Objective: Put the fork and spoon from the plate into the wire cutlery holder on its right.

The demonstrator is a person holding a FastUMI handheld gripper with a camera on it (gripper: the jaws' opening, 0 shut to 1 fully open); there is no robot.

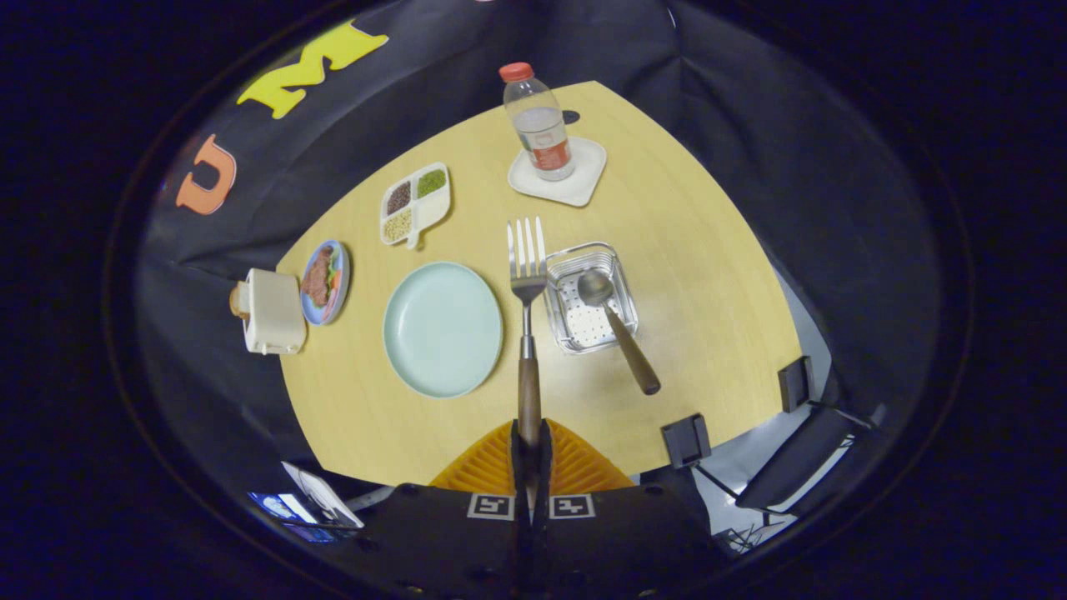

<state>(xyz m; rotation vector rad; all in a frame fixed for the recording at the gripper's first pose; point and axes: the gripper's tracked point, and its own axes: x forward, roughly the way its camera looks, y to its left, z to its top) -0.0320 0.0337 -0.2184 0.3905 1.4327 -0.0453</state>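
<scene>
My hand-held gripper [530,450] is closed on the fork [528,317]: both fingers [483,468] press its brown wooden handle. The fork's long axis runs straight ahead of the fingers, steel tines pointing away from me, held above the table [667,250] between the plate [443,328] and the holder [590,298]. The plate is pale green and bare. The spoon [615,321] lies tilted in the wire holder, steel bowl inside, brown handle leaning over the near rim towards me. The bottle [540,123] label beyond is too small to read.
</scene>
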